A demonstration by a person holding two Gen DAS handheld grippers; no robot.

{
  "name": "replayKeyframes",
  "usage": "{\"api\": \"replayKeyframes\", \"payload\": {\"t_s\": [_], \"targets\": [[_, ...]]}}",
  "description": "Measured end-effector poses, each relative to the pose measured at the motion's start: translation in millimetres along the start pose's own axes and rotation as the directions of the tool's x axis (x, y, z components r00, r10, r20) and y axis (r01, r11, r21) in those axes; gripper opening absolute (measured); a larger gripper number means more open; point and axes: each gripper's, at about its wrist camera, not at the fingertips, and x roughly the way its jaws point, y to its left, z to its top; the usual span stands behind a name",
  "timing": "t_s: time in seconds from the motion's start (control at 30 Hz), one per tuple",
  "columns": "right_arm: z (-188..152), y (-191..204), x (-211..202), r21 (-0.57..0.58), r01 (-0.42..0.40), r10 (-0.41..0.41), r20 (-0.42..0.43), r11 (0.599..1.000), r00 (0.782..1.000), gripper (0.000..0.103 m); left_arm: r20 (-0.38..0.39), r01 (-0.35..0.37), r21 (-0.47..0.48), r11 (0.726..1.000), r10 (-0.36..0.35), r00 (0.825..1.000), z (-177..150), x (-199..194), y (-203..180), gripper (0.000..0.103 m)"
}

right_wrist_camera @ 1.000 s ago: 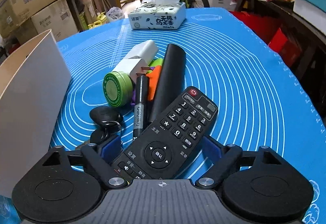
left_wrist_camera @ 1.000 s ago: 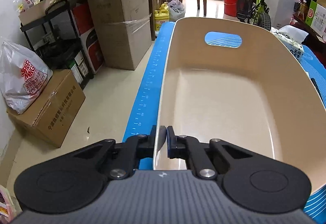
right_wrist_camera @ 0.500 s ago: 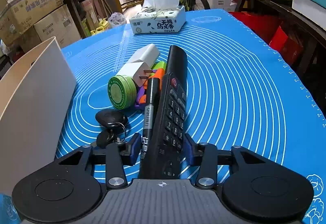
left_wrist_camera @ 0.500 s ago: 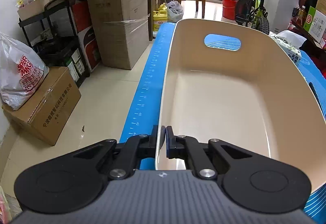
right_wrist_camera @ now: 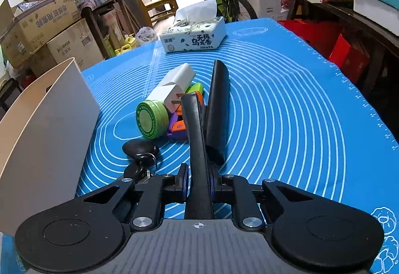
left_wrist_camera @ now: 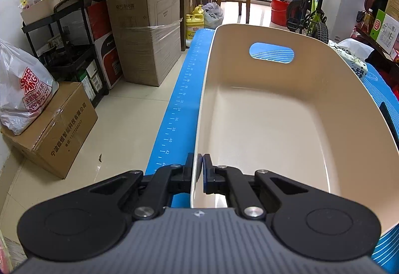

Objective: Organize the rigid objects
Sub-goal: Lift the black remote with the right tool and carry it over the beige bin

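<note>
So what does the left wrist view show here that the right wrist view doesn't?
Only the left wrist view shows the inside of the beige bin, with nothing in it, and the left gripper shut on its near rim. Only the right wrist view shows the right gripper shut on the remote, held edge-on, with the green tin, white charger, keys and black case on the mat. Both show the bin, blue mat and tissue pack.

A slim black remote (right_wrist_camera: 197, 139) stands on edge, tilted up above the blue mat (right_wrist_camera: 286, 104). Beside it on the mat lie a black case (right_wrist_camera: 218, 109), a green tin (right_wrist_camera: 150, 121), a white charger (right_wrist_camera: 172, 89), orange-purple toys (right_wrist_camera: 178, 128) and black keys (right_wrist_camera: 139, 149). Left of this cluster stands the empty beige bin (left_wrist_camera: 261, 124).
</note>
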Motion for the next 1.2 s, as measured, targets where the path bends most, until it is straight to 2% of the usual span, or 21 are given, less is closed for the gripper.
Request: {"api": "replayKeyframes", "payload": {"t_s": [0.27,0.5,0.73,0.9,1.07,1.2], "targets": [[7.9,13.3,-20.8,-0.037,-0.003,0.005,0.055,0.999,0.998,0.025,0.000,0.000,0.001,1.000,0.000,1.000,-0.3,-0.1,-0.2,0.006],[28.9,40.8,-44.6,-0.091,-0.025,0.037,0.129,0.996,0.991,0.025,-0.002,0.014,-0.004,1.000,-0.014,1.000,1.2,0.9,-0.4,0.006],[54.6,88.6,-66.5,-0.163,-0.075,0.109,0.210,0.984,0.972,0.025,-0.001,0.024,-0.005,1.000,-0.024,1.000,1.0,1.1,3.0,0.005],[69.8,129.6,-81.0,-0.215,-0.126,0.180,0.256,0.968,0.950,0.025,-0.001,0.028,-0.001,1.000,-0.028,1.000,0.9,1.5,3.5,0.005],[80.0,164.2,-83.2,-0.251,-0.183,0.247,0.253,0.950,0.935,0.025,0.000,0.026,0.002,1.000,-0.026,1.000,0.5,1.7,2.1,0.005],[83.4,194.2,-72.2,-0.280,-0.237,0.297,0.197,0.930,0.934,0.025,0.000,0.022,0.006,1.000,-0.022,1.000,0.2,1.9,0.7,0.005]]}}
